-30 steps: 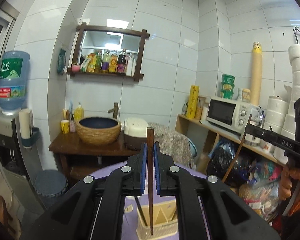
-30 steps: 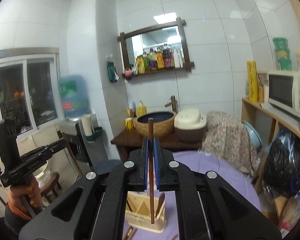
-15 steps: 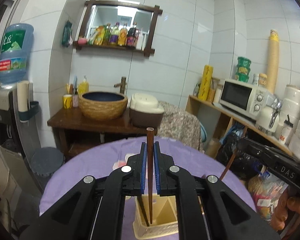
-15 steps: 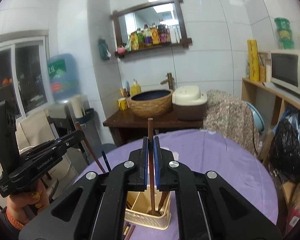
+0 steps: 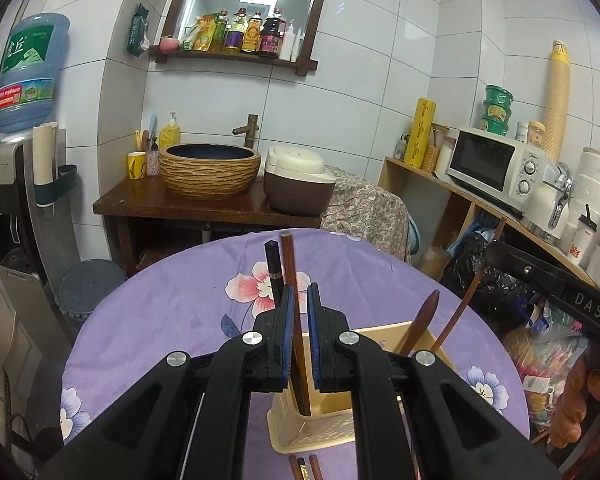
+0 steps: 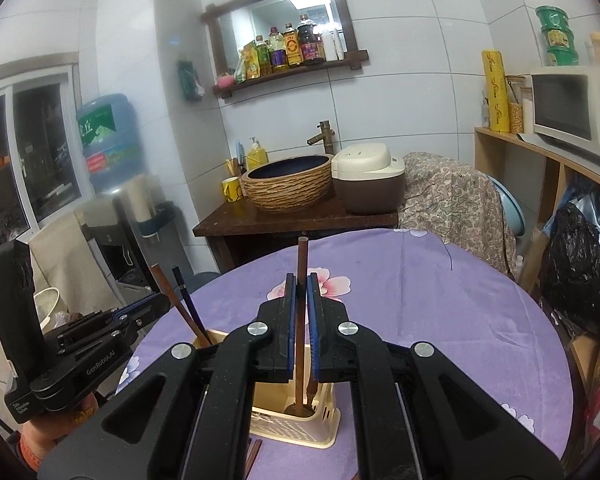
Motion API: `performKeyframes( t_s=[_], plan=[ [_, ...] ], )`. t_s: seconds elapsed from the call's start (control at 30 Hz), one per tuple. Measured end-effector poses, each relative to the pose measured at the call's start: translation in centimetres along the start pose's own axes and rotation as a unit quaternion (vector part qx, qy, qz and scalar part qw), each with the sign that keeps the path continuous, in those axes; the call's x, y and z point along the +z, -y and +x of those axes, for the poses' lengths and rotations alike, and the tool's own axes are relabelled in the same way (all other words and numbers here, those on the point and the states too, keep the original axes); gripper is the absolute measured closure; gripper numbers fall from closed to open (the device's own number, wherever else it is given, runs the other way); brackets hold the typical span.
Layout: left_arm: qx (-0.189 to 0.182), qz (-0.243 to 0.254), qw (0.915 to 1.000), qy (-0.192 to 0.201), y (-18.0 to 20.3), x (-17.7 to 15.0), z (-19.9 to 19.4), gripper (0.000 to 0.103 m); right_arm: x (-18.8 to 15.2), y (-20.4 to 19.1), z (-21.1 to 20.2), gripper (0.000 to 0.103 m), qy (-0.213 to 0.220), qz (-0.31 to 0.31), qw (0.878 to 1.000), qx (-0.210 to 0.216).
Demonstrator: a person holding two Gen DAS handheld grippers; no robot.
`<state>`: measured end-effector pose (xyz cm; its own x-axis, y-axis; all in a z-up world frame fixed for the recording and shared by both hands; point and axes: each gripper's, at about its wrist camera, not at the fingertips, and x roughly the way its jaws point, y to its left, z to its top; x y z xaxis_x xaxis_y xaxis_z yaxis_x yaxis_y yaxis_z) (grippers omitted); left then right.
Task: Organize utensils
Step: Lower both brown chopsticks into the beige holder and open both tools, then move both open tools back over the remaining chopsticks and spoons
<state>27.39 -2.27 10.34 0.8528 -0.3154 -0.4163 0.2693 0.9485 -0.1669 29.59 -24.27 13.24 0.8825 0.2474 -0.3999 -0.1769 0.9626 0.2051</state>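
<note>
The left gripper (image 5: pixel 298 334) is clamped on a brown wooden chopstick (image 5: pixel 293 300) whose lower end stands inside the cream plastic slotted utensil holder (image 5: pixel 320 434); a black chopstick (image 5: pixel 274 270) leans just beside it. The right gripper (image 6: pixel 300 332) is likewise clamped on a second brown wooden chopstick (image 6: pixel 301 280), its tip down in the same holder (image 6: pixel 296 424), next to a brown wooden spoon (image 5: pixel 418 326). The holder sits near the front of a round table covered by a purple floral cloth (image 5: pixel 172 312), with loose chopsticks (image 5: pixel 304 467) lying just in front of it. Beyond the table, against white tiled walls, stands a dark wooden counter (image 5: pixel 148 200) bearing a woven-pattern basin (image 5: pixel 210 170) and a cream-and-brown rice cooker (image 5: pixel 298 184). A white microwave (image 5: pixel 496 164) sits on a shelf at the right, a blue water bottle (image 5: pixel 30 72) at the far left.
</note>
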Motion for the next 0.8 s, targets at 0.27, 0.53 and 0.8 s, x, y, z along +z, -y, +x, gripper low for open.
performKeyframes(
  t_s=[0.27,0.53,0.8],
  plan=[
    [0.008,0.013,0.9996,0.023,0.0,-1.2,-2.8,0.041,-1.5,0.1,-2.9,0.039,0.043,-0.017,0.999,-0.023],
    [0.048,0.024,0.9978,-0.039,-1.6,-7.0,-4.4,0.034,-6.4,0.3,-5.4,0.013,0.005,-0.047,0.994,-0.095],
    [0.03,0.01,0.9893,-0.142,-2.4,-14.8,-3.8,0.039,-14.7,0.8,-3.9,0.011,-0.122,-0.075,0.978,-0.152]
  ],
)
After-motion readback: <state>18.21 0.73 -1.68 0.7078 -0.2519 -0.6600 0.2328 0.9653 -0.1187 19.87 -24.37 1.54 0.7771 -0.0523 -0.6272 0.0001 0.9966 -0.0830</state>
